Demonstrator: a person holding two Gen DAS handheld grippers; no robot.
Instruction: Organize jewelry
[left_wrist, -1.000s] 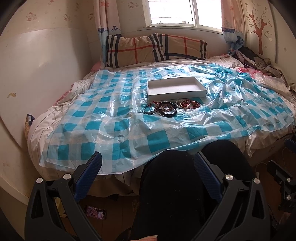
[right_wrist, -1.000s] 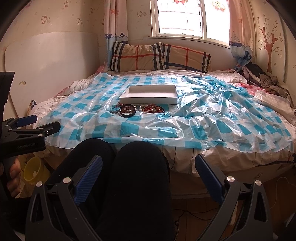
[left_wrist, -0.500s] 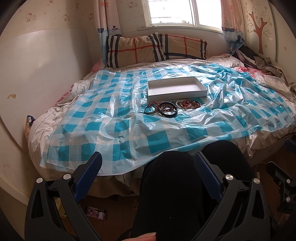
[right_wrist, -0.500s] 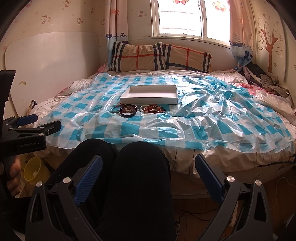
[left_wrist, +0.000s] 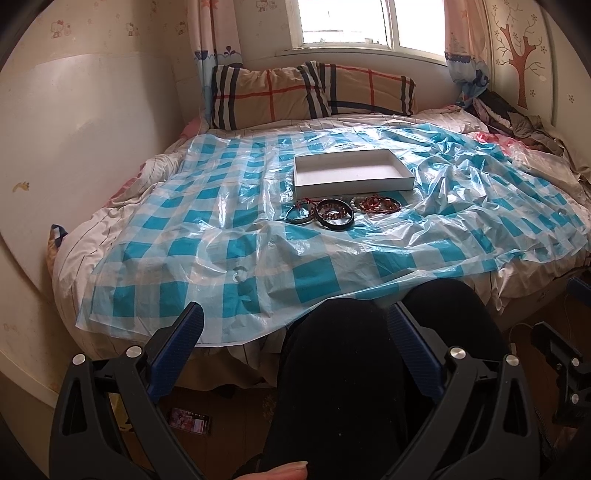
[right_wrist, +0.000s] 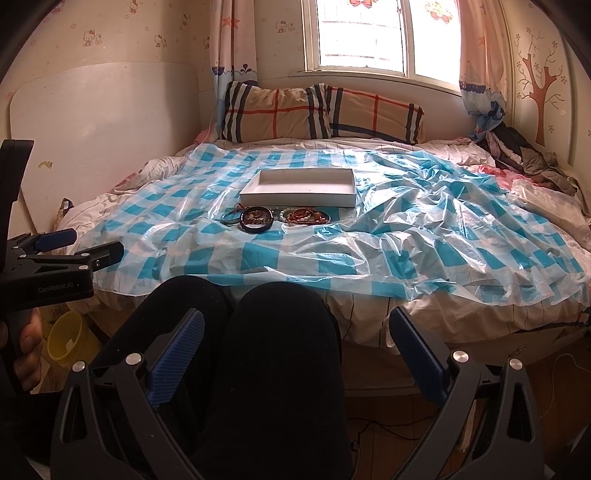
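Observation:
A pile of bracelets and bangles (left_wrist: 341, 213) lies on the blue-checked plastic sheet on the bed, just in front of an empty shallow white box (left_wrist: 351, 172). The pile (right_wrist: 275, 217) and the box (right_wrist: 301, 186) also show in the right wrist view. My left gripper (left_wrist: 295, 332) is open and empty, held low above the person's black-clad knees, well short of the jewelry. My right gripper (right_wrist: 297, 334) is open and empty, also low over the knees. The left gripper shows side-on at the left edge of the right wrist view (right_wrist: 79, 245).
Plaid pillows (left_wrist: 310, 94) lean under the window at the head of the bed. Clothes (right_wrist: 524, 155) are heaped at the far right. A white board (right_wrist: 103, 125) leans on the left wall. A yellow cup (right_wrist: 68, 334) and a phone (left_wrist: 190, 421) lie on the floor.
Both views have shifted slightly; the bed and jewelry sit a little higher and nearer. Both grippers stay open and empty.

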